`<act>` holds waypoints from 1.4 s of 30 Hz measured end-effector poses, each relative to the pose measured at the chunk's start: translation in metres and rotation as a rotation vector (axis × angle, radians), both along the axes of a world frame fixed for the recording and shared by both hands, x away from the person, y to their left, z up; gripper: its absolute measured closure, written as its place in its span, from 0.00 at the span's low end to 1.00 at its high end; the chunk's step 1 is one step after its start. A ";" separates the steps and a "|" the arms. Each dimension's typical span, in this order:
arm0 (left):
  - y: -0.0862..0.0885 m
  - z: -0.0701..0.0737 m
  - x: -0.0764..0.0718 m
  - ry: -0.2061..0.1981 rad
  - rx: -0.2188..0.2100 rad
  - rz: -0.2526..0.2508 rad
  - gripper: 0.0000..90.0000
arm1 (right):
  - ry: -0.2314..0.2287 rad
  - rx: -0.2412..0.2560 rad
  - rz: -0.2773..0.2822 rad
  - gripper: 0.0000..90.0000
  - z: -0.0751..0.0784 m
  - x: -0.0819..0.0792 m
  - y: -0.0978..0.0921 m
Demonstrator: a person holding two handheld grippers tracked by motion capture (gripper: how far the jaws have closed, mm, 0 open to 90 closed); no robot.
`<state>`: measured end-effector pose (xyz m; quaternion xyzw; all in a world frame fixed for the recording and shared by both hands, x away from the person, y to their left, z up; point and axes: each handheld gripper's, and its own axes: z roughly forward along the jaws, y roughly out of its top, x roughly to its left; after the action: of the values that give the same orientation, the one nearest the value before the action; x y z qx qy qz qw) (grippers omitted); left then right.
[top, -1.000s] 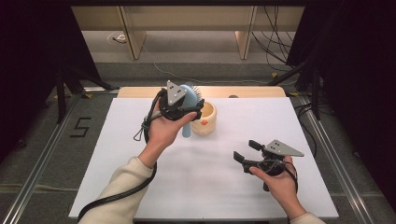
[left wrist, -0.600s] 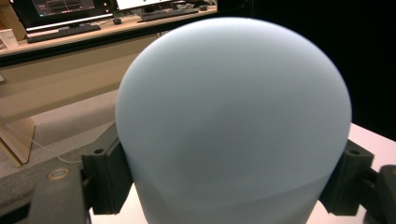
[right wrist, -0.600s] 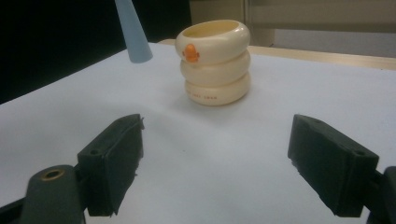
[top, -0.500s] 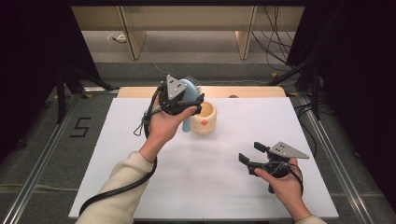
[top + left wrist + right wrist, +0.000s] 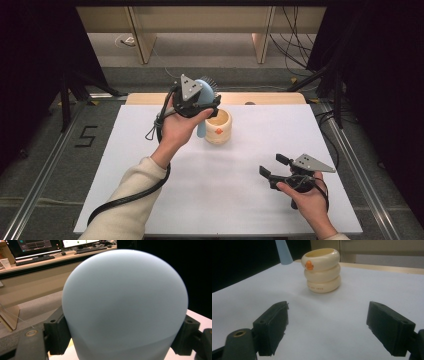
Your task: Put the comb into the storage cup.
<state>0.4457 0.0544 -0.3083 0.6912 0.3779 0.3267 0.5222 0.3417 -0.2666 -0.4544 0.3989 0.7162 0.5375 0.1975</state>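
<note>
- The light blue brush [image 5: 204, 95] sits clamped between your left gripper [image 5: 196, 104] jaws, held just above and behind the cream cup [image 5: 218, 127].
- Small print on the cup's lowest ring is too blurred to read; an orange mark shows.
- Your right gripper [image 5: 270, 166] rests near the cup, jaws spread wide, holding nothing.

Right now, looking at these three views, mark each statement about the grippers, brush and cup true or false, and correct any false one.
1. The left gripper grips the blue brush. True.
2. The right gripper holds the cream cup. False: its jaws are open and empty.
3. The cup lies on its side. False: it stands upright.
4. The cup bears an orange mark. True.
5. The brush lies flat on the white table. False: it is held up.
</note>
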 end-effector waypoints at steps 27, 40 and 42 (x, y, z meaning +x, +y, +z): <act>-0.006 0.013 0.011 -0.010 -0.011 0.005 0.22 | 0.002 -0.005 -0.016 0.21 -0.002 -0.004 -0.010; -0.007 0.018 0.016 -0.016 -0.012 0.003 0.22 | 0.002 -0.007 -0.016 0.21 -0.003 -0.006 -0.011; -0.007 0.018 0.017 -0.019 -0.011 0.001 0.22 | 0.004 -0.008 -0.016 0.21 -0.004 -0.006 -0.012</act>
<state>0.4629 0.0473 -0.2899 0.6850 0.3751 0.3316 0.5293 0.3354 -0.2781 -0.4580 0.4050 0.7154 0.5323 0.2021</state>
